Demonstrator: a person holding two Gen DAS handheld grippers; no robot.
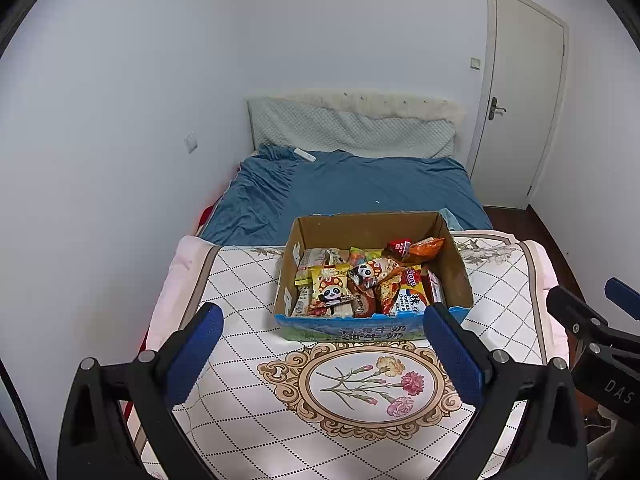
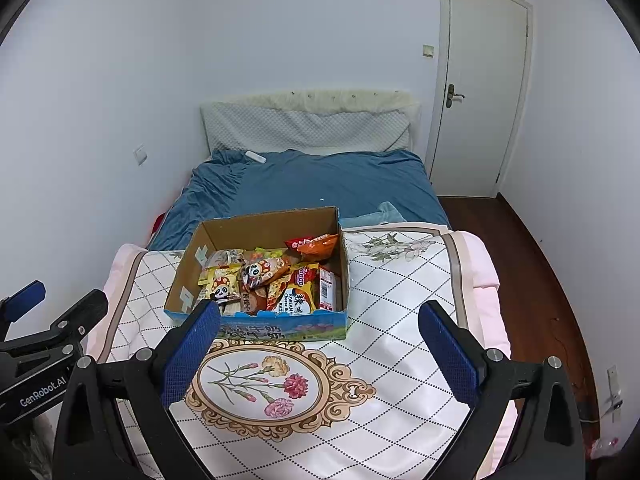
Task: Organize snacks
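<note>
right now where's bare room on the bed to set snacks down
Free: the quilt left of the cardboard box, its flower medallion in front, and the blue sheet behind. Crowded: inside the box, snack packets piled together.

My left claw [image 2: 24, 364] says "GenRobot.AI" on its side. My right claw [image 1: 592, 344] says "DAS". A yellow snack bag [image 1: 410, 300] in the box says "KOREAN Cheese".

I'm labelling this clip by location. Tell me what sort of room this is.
A bedroom, most likely. A bed with a blue sheet stands against the wall, with a padded headboard cushion behind it and a closed door to one side. The snack box sits on a folded floral quilt at the bed's foot.
</note>
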